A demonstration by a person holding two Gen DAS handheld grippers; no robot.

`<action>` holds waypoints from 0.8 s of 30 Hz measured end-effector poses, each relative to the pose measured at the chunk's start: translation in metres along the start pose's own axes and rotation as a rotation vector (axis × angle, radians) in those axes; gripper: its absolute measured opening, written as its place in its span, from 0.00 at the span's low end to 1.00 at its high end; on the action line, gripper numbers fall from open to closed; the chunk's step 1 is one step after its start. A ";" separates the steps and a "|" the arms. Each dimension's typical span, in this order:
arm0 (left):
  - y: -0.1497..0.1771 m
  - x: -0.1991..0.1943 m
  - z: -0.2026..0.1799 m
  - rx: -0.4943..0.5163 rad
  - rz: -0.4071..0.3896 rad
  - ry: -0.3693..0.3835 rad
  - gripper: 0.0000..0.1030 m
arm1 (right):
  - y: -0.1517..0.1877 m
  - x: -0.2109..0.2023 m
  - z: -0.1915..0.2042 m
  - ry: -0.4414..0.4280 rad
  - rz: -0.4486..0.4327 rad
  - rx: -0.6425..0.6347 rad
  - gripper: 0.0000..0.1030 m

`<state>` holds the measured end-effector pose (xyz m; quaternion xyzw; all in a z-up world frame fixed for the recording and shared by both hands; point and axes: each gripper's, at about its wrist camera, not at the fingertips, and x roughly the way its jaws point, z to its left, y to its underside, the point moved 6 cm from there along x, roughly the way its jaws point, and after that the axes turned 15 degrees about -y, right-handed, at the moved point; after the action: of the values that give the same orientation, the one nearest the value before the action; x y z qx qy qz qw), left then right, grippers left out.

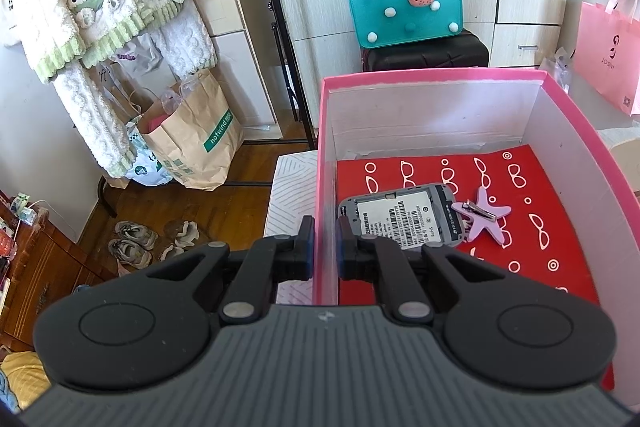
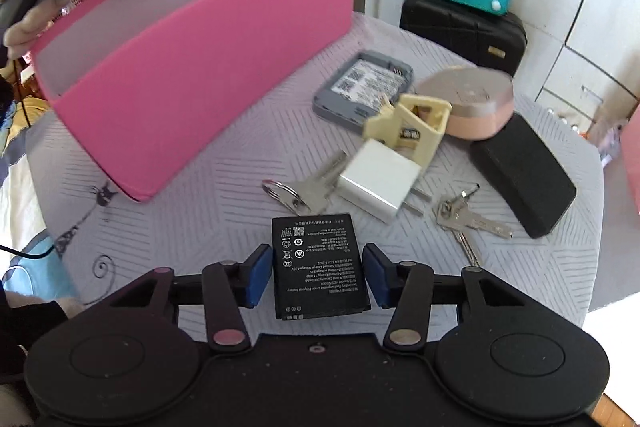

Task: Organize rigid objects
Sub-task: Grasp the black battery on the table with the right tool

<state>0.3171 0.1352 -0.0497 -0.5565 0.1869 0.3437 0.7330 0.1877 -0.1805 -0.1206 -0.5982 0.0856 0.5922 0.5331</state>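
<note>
A: Start with the right tool (image 2: 318, 275). How do its jaws stand?

B: Partly spread, one blue pad on each side of the black battery (image 2: 320, 265). The battery lies flat on the bench (image 2: 208, 203), label up. A thin gap shows at each pad, so the pads are not pressing on it.

A: And beyond the battery?

B: Just past it lie a key on a ring (image 2: 302, 193) and a white charger plug (image 2: 378, 183). To the right of the plug lies a second bunch of keys (image 2: 468, 223). Behind the plug stands a cream plastic piece (image 2: 416, 125), touching a grey device (image 2: 364, 89) that shows its labelled back. A round pink case (image 2: 466, 103) and a black pouch (image 2: 522, 175) sit to the right.

A: The left tool (image 1: 325, 247)?

B: Pressed together on the left wall of the pink box (image 1: 324, 155), one finger outside and one inside. A hand (image 2: 24, 23) holds that tool at the box's far end in the right wrist view.

A: What is in the box?

B: A red patterned liner (image 1: 560, 195) covers the floor. On it lies another grey device (image 1: 404, 215), label up, just beyond the inner finger. A lilac star-shaped hair clip (image 1: 482, 213) touches its right end.
</note>
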 end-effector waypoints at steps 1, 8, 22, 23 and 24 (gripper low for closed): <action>0.000 0.000 0.000 0.000 0.001 0.001 0.08 | -0.001 -0.002 0.003 0.001 -0.007 -0.009 0.53; -0.002 0.000 -0.002 0.003 0.002 0.004 0.09 | -0.004 -0.006 0.019 -0.039 0.012 -0.060 0.12; -0.002 0.002 -0.004 -0.003 0.002 0.015 0.10 | 0.010 0.007 -0.002 0.030 0.071 -0.029 0.62; -0.002 0.001 -0.004 -0.003 0.002 0.017 0.10 | 0.010 0.007 -0.005 0.017 0.065 -0.010 0.65; -0.002 0.001 -0.004 -0.003 0.002 0.016 0.10 | 0.009 0.007 -0.010 -0.003 0.057 0.024 0.66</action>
<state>0.3198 0.1314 -0.0507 -0.5603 0.1930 0.3402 0.7301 0.1894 -0.1881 -0.1333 -0.5882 0.1090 0.6068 0.5234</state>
